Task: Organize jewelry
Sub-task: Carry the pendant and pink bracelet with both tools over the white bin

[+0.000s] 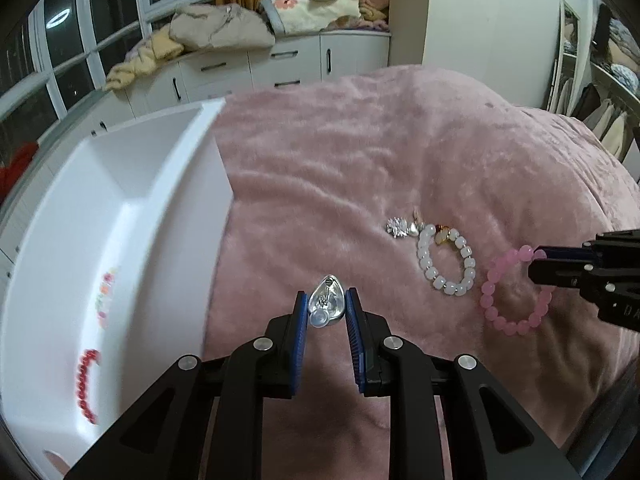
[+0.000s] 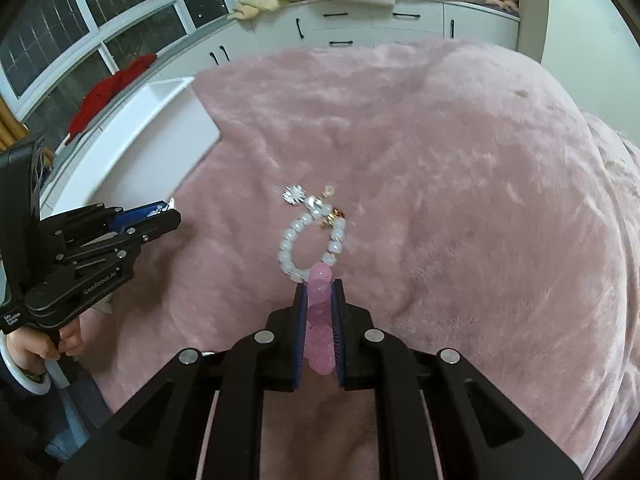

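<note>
**Both claws loaded beside the tray**

Right of the white tray (image 1: 120, 184), the left claw (image 1: 327, 308) pinches a silver teardrop pendant (image 1: 328, 304), and further right the right claw (image 2: 320, 300) is clamped on the pink bead bracelet (image 1: 516, 292), probably tray-bound. The white bracelet (image 1: 446, 264) waits between them on the pink blanket (image 1: 340, 160).

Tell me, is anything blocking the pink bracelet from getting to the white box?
Nothing on the blanket blocks it. The right gripper holds the pink bracelet; only the left gripper hangs near the white box.

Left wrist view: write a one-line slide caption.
Left gripper holds a silver pendant; right gripper grips a pink bracelet beside a white tray.
</note>
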A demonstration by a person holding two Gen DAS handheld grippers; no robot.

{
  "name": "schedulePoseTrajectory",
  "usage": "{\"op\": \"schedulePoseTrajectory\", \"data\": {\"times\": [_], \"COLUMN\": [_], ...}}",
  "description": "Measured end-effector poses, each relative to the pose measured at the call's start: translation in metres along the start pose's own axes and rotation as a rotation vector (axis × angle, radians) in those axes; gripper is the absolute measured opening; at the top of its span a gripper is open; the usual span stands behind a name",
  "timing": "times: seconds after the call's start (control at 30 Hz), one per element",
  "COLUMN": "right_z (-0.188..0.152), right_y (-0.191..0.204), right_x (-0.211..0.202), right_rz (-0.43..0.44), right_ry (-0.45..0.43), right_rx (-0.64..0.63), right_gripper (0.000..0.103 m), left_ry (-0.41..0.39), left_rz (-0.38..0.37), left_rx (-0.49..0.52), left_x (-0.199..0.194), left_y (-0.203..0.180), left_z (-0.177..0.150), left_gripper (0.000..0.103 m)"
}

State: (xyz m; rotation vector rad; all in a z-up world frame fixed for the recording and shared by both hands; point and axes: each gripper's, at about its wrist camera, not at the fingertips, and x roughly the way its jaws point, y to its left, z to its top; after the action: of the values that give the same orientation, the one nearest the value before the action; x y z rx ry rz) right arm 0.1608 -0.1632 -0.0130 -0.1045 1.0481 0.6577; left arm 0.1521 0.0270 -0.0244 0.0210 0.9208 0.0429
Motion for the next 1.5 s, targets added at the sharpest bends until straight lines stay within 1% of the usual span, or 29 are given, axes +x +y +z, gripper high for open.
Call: {"op": "schedulePoseTrajectory", "data": {"times": [0.1, 0.23, 0.37, 0.5, 0.63, 0.87, 1.13, 1.33, 1.5], "right_z": [0.003, 0.008, 0.014, 0.027, 0.046, 0.078, 0.114, 0.132, 0.144], "right_y": [0.005, 0.012, 0.017, 0.029, 0.048, 0.090, 0.142, 0.174, 0.197], "right_x": [-0.006, -0.011, -0.018, -0.026, -0.033, -0.041, -0.039, -0.027, -0.014], "right_rz": [0.012, 0.005, 0.033, 0.072, 0.105, 0.136, 0.198, 0.236, 0.259], "right_ry": [-0.011, -0.027, -0.046, -0.065, -0.087, -0.128, -0.148, -0.145, -0.134], "right_rx": [-0.005, -0.013, -0.001, -0.005, -0.034, -0.114, -0.197, -0.235, -0.250], "right_gripper": [0.012, 0.013, 0.013, 0.013, 0.013, 0.013, 0.013, 0.013, 0.013], "left_ry": [-0.020, -0.045, -0.071, -0.097, -0.116, -0.142, -0.151, -0.136, -0.114], "left_rz": [0.010, 0.025, 0.033, 0.037, 0.047, 0.070, 0.111, 0.151, 0.165], "left_rx": [0.006, -0.001, -0.015, -0.037, -0.058, -0.089, -0.136, -0.177, -0.205], "left_x": [-0.012, -0.028, -0.045, -0.060, -0.072, -0.093, -0.109, -0.113, -0.112], "left_y": [0.005, 0.014, 0.026, 0.038, 0.049, 0.074, 0.110, 0.141, 0.160], "left_z": [0.003, 0.005, 0.006, 0.008, 0.009, 0.008, 0.003, -0.008, -0.017], "left_gripper": [0.024, 0.024, 0.024, 0.024, 0.024, 0.024, 0.024, 0.024, 0.024]}}
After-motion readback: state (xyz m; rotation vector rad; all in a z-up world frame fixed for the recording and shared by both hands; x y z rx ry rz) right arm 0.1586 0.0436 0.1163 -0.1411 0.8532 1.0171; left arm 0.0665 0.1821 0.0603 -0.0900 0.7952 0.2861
